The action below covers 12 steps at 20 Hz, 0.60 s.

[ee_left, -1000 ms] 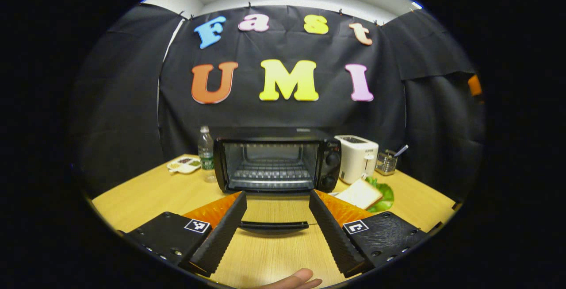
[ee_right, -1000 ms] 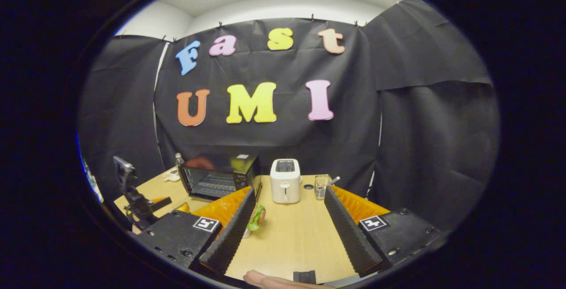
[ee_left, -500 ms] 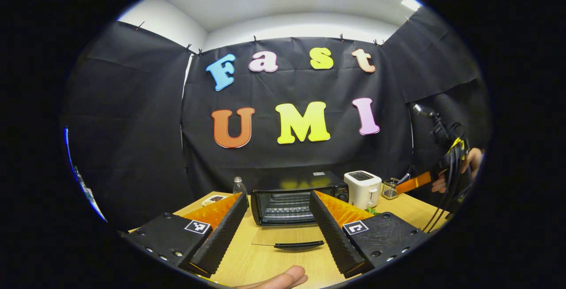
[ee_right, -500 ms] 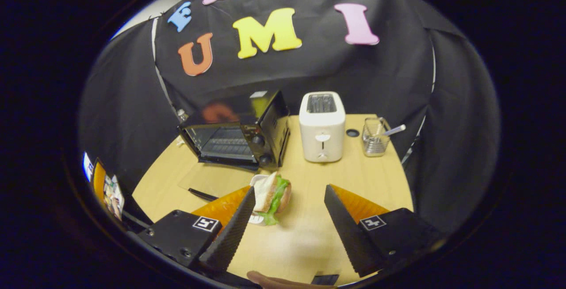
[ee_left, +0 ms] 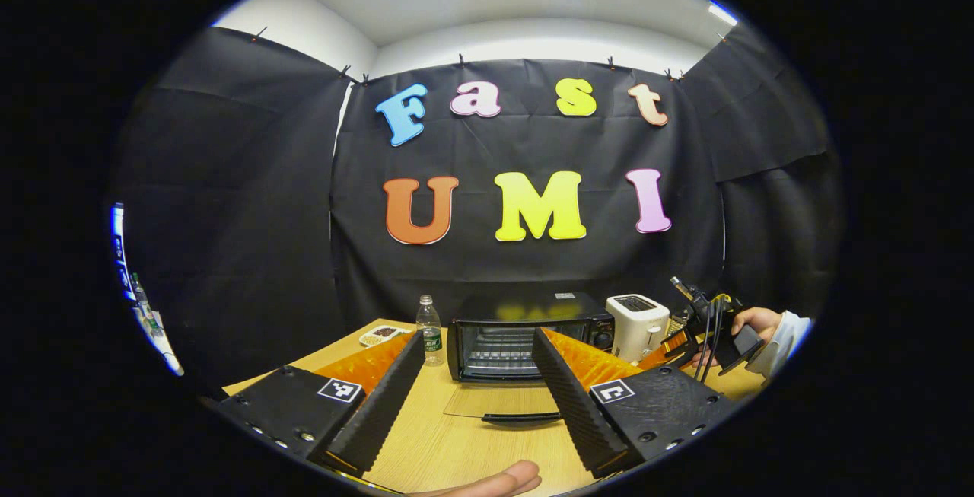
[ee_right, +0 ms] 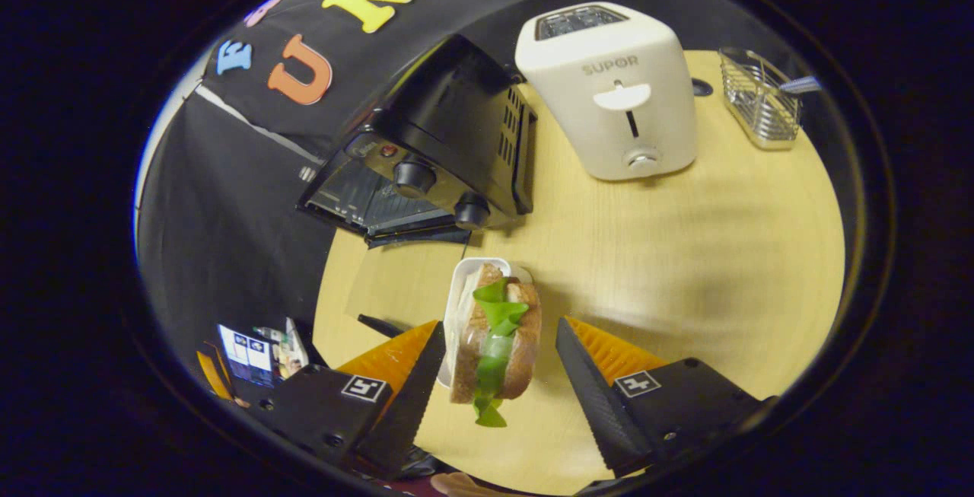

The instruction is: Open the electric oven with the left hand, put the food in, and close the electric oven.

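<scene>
We held the left gripper [ee_left: 475, 383] back over the near edge of the desk [ee_left: 456, 451], its fingers [ee_left: 380, 398] spread and empty. Ahead of it stood the electric oven [ee_left: 525, 333], its glass door [ee_left: 506, 406] folded flat onto the desk with the handle nearest us. That door seemed the first hazard: lying low and almost clear, it could be clipped by either gripper passing over it, which would jolt the oven.

Further right, we had the right gripper [ee_right: 498, 371] above the sandwich [ee_right: 498, 341], which lay on its side against a white plate [ee_right: 460, 291] in front of the oven's knobs. The fingers [ee_right: 590, 387] stood apart, one on each side of the bread and touching neither.

We judged the pick-up the riskiest part. A hard squeeze could crush the soft bread and push the lettuce [ee_right: 491, 345] out, while a loose hold could let the layers slide apart on the way to the rack. The near finger might also catch the plate rim and drag it along. The white toaster [ee_right: 609, 86] stood well clear.
</scene>
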Tool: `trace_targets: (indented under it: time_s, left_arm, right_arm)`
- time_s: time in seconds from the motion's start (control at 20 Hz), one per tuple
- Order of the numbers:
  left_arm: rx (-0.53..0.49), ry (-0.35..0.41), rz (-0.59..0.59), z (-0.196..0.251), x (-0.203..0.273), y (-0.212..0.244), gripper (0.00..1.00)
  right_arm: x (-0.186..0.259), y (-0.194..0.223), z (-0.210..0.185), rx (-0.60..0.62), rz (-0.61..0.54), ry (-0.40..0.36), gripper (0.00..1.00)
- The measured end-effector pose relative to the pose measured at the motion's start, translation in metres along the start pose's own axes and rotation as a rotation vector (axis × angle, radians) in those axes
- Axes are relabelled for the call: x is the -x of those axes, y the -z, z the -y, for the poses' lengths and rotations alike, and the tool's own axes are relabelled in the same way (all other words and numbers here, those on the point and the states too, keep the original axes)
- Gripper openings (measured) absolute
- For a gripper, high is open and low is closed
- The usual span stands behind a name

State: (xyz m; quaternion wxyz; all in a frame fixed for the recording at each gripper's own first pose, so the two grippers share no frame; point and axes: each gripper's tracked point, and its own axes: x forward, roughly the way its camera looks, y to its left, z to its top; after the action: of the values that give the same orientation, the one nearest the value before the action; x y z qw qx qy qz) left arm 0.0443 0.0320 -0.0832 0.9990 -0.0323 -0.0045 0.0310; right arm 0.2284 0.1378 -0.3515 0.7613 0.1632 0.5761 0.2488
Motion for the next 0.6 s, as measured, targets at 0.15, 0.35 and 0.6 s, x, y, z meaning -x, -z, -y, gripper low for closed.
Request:
trace_targets:
  time_s: [0.15, 0.35, 0.6]
  left_arm:
    - [-0.004, -0.019, -0.017, -0.009, 0.002, 0.006, 0.93]
    - [0.005, -0.015, -0.008, -0.017, 0.013, 0.007, 0.93]
    - [0.056, 0.001, -0.012, -0.035, 0.026, 0.016, 0.93]
  right_arm:
    - [-0.004, 0.005, -0.009, -0.072, -0.013, -0.066, 0.57]
    - [0.002, 0.004, -0.011, -0.091, 0.028, -0.050, 0.32]
    - [0.039, 0.020, -0.050, -0.127, 0.161, -0.091, 0.40]
